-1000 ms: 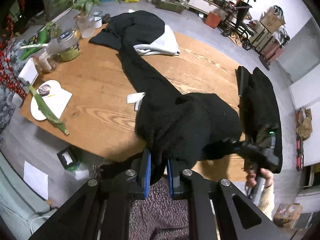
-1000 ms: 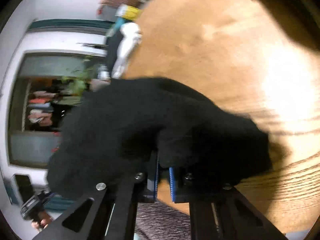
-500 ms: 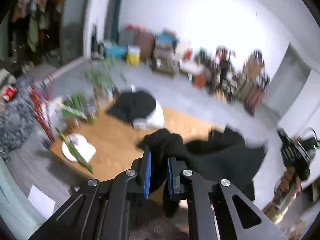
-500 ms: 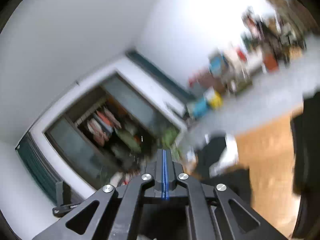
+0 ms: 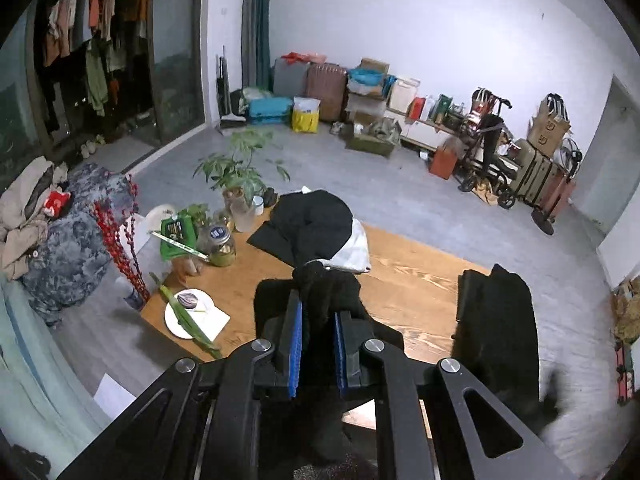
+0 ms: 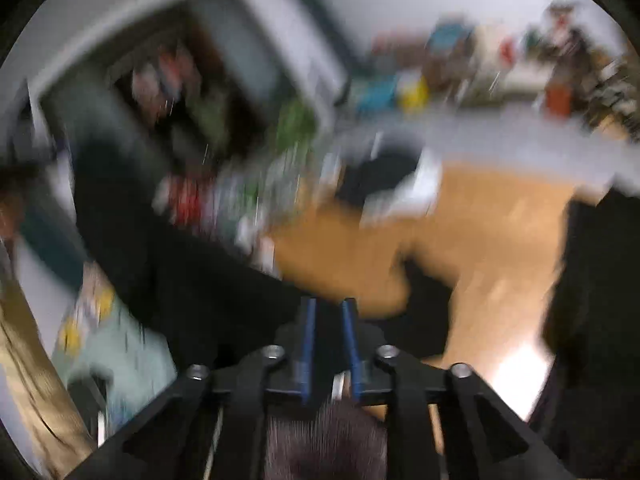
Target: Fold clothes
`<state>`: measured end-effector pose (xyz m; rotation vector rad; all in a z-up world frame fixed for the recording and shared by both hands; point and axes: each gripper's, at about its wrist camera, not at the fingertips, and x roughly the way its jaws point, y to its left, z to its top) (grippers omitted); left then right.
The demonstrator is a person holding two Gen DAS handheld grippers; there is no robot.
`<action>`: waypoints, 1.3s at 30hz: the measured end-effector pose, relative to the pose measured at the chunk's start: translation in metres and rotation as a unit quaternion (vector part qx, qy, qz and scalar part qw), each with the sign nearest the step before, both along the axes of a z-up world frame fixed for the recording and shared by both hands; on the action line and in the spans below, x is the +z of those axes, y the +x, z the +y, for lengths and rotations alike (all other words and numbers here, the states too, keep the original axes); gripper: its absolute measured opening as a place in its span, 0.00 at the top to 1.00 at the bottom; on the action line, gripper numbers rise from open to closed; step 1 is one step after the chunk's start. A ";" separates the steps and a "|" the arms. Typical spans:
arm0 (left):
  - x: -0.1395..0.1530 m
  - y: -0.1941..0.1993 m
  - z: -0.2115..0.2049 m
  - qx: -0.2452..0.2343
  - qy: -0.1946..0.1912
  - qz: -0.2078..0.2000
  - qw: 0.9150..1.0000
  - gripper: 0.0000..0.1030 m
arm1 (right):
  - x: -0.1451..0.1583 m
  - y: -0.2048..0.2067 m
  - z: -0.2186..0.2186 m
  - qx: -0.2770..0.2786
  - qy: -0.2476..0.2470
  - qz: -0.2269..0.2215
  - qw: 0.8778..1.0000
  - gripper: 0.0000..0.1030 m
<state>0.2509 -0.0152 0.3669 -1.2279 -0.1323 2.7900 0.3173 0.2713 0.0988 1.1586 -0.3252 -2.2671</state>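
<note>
Right wrist view smeared by motion blur: room, clutter and cloth edges hard to make out. Lower part of the black garment hidden behind the left hand-held gripper body; a dark shape at the right of the bench, cut off toward the bottom, too unclear to name.

Left hand-held gripper raised above the near edge of the wooden bench, angled downward, blue pads pinching a bunched fold of the black garment, cloth hanging from the grip. Right hand-held gripper also tilted toward the bench, jaws opening, blue pads parted with a narrow gap; dark cloth behind the tips, nothing clearly between them.

Farther back on the bench, a folded black-and-white pile; at the left end, a glass jar, a potted plant and a white plate.
</note>
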 end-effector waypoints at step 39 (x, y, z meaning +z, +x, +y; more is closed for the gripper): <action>-0.084 -0.086 -0.104 0.040 0.022 -0.138 0.989 0.87 | -0.044 -0.139 -0.136 -0.081 0.174 0.091 0.977 0.93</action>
